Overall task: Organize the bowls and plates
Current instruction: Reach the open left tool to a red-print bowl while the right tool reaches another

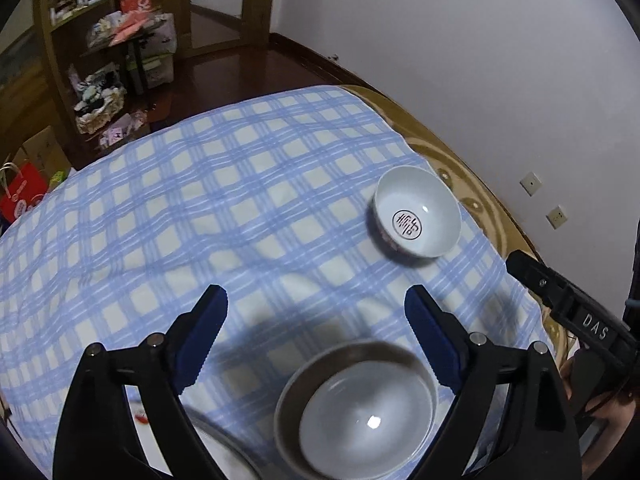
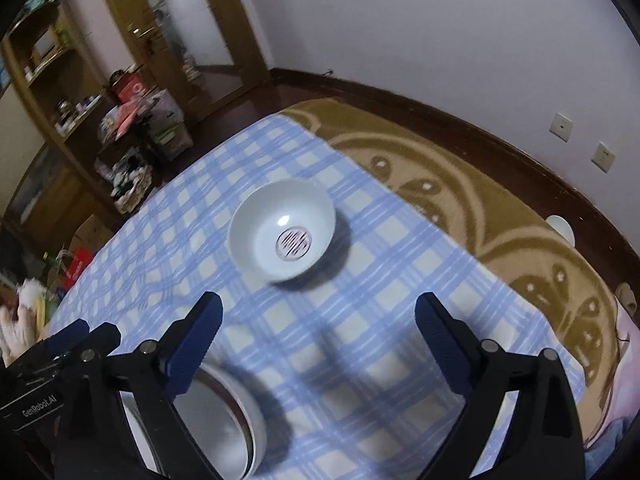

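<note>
Hovering over the blue checked tablecloth [image 1: 168, 208], the left gripper [image 1: 316, 300] has its blue-padded jaws spread wide with nothing between them. Just below and near it sits a white bowl nested in a metal bowl [image 1: 356, 408], toward its right finger but not touched. A white bowl with a red medallion [image 1: 418, 214] stands farther off to the right, close to the cloth's edge. The right gripper [image 2: 318, 308] is likewise spread and empty; that same medallion bowl [image 2: 282, 232] lies just beyond its fingertips, slightly left of centre and apart from them. Near its left finger rests a metal bowl [image 2: 224, 412], partly hidden.
</note>
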Available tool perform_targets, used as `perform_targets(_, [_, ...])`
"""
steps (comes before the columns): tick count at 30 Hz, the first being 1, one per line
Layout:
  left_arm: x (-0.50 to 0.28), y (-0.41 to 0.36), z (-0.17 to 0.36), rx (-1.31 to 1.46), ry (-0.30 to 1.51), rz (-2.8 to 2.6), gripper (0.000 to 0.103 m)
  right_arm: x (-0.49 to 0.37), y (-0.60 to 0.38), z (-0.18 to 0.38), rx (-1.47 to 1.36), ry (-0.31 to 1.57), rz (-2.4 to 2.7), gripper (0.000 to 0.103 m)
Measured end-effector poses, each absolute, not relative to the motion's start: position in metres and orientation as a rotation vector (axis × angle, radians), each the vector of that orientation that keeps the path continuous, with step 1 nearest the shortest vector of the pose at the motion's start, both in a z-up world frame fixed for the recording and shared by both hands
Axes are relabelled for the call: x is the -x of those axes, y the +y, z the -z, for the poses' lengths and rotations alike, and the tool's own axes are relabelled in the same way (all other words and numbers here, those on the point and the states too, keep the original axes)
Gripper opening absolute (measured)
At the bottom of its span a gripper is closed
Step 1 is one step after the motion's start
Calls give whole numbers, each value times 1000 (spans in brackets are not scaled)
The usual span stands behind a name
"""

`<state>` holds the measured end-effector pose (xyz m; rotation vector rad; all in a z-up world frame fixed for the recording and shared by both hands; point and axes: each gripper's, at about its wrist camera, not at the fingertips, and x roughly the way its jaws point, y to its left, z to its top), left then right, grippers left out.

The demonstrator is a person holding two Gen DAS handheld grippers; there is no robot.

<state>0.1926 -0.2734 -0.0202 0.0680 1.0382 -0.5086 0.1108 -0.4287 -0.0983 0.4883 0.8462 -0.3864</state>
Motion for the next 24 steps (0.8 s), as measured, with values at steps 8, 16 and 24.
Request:
perform_targets(8, [-232,-304,28,-104,1069,550,89,-127,-447,106,-543,828,396,101])
perform_targets(16, [-264,-337,52,-145,1100,571,89,-158,-460,123,-507,864,429,88])
perform_targets(24, [-274,-353,75,-131,1118,579,89,-173,-475,158,-602,921,354,66])
